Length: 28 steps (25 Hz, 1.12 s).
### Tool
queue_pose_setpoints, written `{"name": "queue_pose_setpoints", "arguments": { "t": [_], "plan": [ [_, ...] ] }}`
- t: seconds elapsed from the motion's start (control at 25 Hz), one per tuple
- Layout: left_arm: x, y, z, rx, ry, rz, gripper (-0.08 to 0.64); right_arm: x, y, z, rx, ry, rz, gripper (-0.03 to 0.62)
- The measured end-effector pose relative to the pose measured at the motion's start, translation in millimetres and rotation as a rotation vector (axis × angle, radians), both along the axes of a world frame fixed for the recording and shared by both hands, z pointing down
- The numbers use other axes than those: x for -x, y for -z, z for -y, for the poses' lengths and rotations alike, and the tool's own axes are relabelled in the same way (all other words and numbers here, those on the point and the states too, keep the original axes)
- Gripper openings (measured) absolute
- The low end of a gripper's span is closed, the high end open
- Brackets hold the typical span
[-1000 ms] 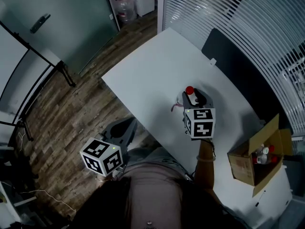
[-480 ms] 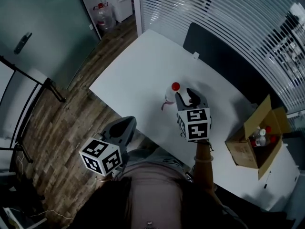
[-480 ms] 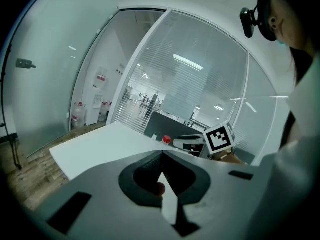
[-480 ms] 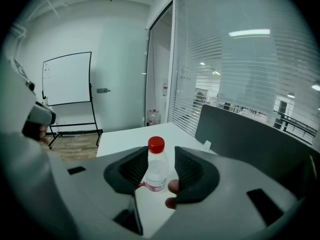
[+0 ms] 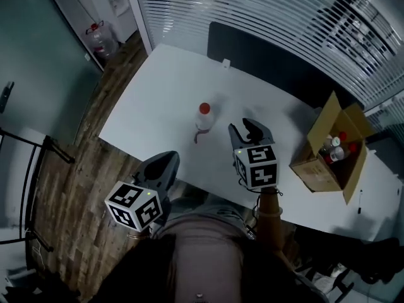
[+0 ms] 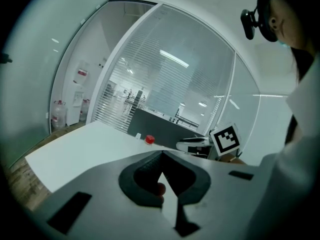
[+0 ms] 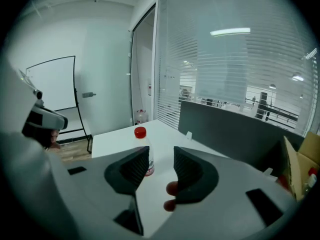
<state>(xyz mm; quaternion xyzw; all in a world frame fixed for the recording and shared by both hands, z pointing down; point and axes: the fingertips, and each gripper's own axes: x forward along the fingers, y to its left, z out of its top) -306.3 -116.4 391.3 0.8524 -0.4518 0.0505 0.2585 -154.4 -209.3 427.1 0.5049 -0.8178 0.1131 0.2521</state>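
Bottle [image 5: 203, 117], red cap, reddish label w/ print too small to read, is standing upright on white table [image 5: 158, 81], just ahead-left of R gripper [image 5: 246, 130]. R jaws are gaping wide, nothing btwn them. L gripper [image 5: 163, 166] is hovering by table's near edge, above wood floor [image 5: 63, 182], jaws pressing together, empty. Cardboard box [image 5: 312, 169] w/ more bottles is sitting at table's right end; blinds [image 5: 252, 5] are lining the glass wall.

The bottle [image 5: 203, 117] is standing up straight on the white table [image 5: 158, 87], near the middle. It is small and see-through, and it is wearing a red cap on top. A red band is going round its lower part. It is standing free, a little way from the right gripper [image 5: 249, 130].
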Motion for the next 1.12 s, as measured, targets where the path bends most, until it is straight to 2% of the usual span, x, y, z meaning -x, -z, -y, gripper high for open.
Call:
{"name": "queue_pose_setpoints", "arguments": {
  "t": [0.4, 0.64, 0.92, 1.12],
  "plan": [
    [-34, -3, 7, -0.007, -0.162, 0.007, 0.006, -47, 1, -35, -0.014, -0.183, 0.008, 0.135],
    [-46, -3, 6, -0.001, -0.239, 0.013, 0.006, -69, 4, -55, -0.036, -0.301, -0.005, 0.058],
    [-55, -2, -2, 0.013, -0.276, 0.015, 0.005, -82, 12, -73, -0.038, -0.349, 0.044, 0.043],
    [-66, -3, -8, 0.008, -0.267, 0.018, 0.006, -91, 19, -83, -0.048, -0.338, 0.056, 0.043]
  ]
}}
